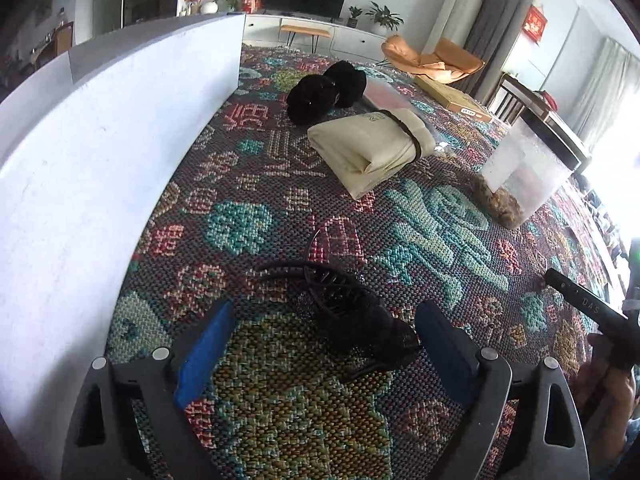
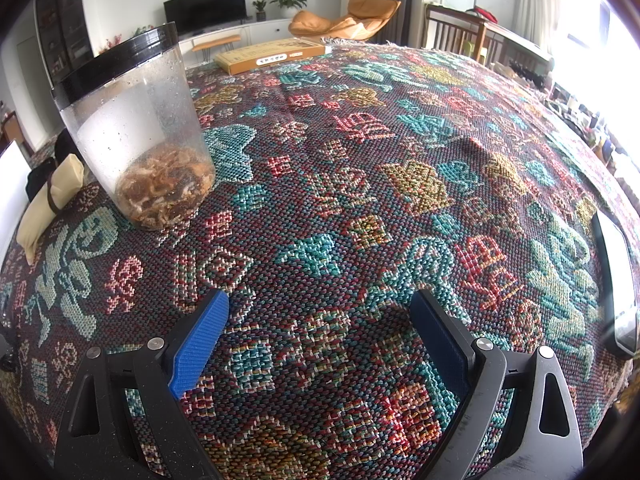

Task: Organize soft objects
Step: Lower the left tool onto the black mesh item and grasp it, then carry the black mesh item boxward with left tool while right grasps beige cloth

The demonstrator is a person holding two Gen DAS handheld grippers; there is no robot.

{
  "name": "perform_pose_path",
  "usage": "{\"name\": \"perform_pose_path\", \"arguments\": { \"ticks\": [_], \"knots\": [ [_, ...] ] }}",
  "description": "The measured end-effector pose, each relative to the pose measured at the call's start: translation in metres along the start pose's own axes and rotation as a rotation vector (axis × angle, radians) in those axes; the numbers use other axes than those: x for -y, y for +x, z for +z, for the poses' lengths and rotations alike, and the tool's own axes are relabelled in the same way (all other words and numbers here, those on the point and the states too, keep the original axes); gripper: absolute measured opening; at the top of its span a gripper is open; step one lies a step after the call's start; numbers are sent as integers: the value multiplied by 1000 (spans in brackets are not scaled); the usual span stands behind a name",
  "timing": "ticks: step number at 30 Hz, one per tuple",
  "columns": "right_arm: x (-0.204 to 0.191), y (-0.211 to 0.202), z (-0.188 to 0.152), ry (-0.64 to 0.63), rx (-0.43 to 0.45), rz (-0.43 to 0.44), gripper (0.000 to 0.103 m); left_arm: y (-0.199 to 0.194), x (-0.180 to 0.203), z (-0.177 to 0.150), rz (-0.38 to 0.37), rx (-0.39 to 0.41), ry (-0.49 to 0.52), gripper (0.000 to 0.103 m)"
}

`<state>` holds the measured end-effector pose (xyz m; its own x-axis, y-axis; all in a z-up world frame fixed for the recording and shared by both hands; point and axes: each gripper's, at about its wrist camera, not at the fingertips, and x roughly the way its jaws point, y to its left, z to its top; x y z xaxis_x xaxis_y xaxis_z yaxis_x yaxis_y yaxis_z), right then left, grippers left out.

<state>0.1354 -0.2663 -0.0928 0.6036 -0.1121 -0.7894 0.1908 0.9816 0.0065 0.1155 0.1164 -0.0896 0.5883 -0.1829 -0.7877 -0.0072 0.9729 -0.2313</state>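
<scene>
On the patterned table, a black mesh item lies between the spread blue pads of the left claw, untouched. Beyond it sit a folded beige cloth and black fuzzy bundle. Right claw hovers open, empty; its arm reads "DAS".

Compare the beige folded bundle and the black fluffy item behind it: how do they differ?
The beige folded bundle is pale, smooth and flat-folded, cinched by a dark band; the black fluffy item is dark, fuzzy and lumpy, with no band visible. The bundle lies nearer the left gripper, the black item farther back. Both rest on the patterned tablecloth, ungripped.
</scene>
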Motion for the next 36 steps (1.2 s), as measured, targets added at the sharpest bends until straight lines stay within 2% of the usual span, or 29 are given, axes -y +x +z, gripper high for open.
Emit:
{"name": "perform_pose_path", "arguments": {
  "ticks": [6,10,20,31,33,36],
  "knots": [
    [0,0,0,0,0,0,94,15,26,-4,124,-7,106,100],
    [0,0,0,0,0,0,94,17,41,-10,126,-23,218,101],
    [0,0,0,1,0,0,94,15,21,-6,126,-43,220,103],
    [-3,0,-1,-5,1,6,94,8,14,-13,125,2,209,103],
    [-13,-10,-9,-27,10,33,94,6,13,-15,124,4,209,103],
    [-58,-39,-19,-151,73,184,94,6,13,-15,125,6,207,103]
  ]
}}
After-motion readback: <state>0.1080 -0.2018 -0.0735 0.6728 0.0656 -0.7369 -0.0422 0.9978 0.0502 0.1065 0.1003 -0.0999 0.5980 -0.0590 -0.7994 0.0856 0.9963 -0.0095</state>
